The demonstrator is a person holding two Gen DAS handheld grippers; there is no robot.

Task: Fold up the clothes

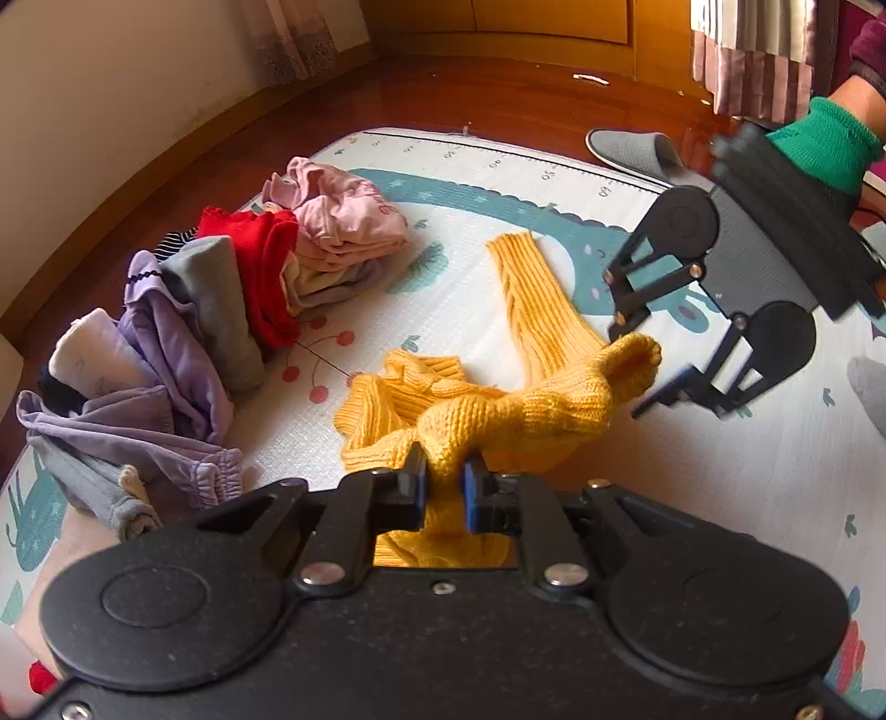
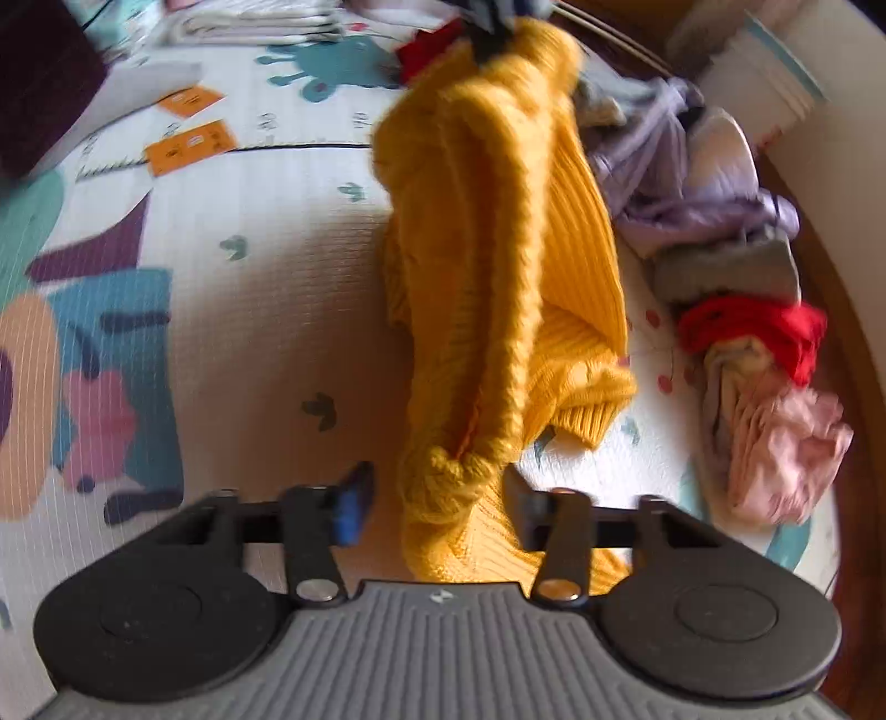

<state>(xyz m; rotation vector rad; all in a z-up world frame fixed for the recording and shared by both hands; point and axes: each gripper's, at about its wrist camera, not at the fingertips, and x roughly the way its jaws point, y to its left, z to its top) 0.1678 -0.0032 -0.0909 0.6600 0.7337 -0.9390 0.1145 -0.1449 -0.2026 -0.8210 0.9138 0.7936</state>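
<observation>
A yellow knitted sweater (image 1: 531, 410) lies bunched on the play mat (image 1: 692, 498), one sleeve stretched flat away from me. My left gripper (image 1: 446, 476) is shut on a fold of it, blue pads pinching the knit. My right gripper (image 1: 637, 365), held by a hand in a green glove (image 1: 819, 144), stands open around the raised far end of the sweater. In the right wrist view the sweater (image 2: 498, 221) hangs as a long ridge from the left gripper (image 2: 493, 27) down to my right gripper (image 2: 437, 493). Its knotted end sits between the jaws, and the left blue pad (image 2: 351, 501) is clear of it.
A loose pile of clothes (image 1: 221, 310) in purple, grey, red and pink lies left of the sweater, with the same pile (image 2: 747, 332) at the right of the right wrist view. A grey slipper (image 1: 631, 149) sits at the mat's far edge. Orange cards (image 2: 188, 144) and folded laundry (image 2: 255, 22) lie farther off.
</observation>
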